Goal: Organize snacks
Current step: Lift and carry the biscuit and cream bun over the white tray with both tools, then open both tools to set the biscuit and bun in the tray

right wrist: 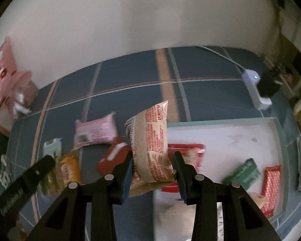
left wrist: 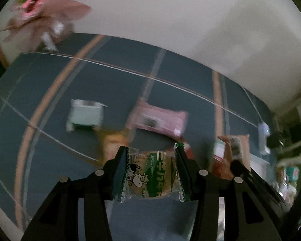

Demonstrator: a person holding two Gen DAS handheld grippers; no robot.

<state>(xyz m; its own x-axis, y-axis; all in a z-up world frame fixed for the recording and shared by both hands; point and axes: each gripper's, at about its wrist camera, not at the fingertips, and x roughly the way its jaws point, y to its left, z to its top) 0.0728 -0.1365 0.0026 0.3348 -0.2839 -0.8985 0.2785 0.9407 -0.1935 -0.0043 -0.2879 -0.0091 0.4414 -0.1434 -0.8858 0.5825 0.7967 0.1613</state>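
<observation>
The left gripper (left wrist: pixel 151 172) is clenched on a clear cow-print packet (left wrist: pixel 150 177), pinched by its crimped side seams and held flat above the blue plaid tabletop (left wrist: pixel 74 76); the right gripper (right wrist: pixel 152 172) is clenched on a beige packet (right wrist: pixel 150 146) that stands tall between the fingers, its upper end unsupported. Seams are thin purchase, so the cow-print packet could slide free if it is swung hard; the beige packet could pivot in the grip and droop, catching the wall of the white tray (right wrist: pixel 279 128) on the way in. Just beyond lie an orange packet (right wrist: pixel 69 168), a red packet (right wrist: pixel 112 156) and a pink packet (right wrist: pixel 94 132), close together, so a low pass might drag them. The tray's far half is bare, while a green packet (right wrist: pixel 243 173) and a red-patterned bar (right wrist: pixel 271 182) crowd its near right corner. At the tabletop's far right edge sits a white power strip (right wrist: pixel 254 88) with its cord; the wall closes off the back.
</observation>
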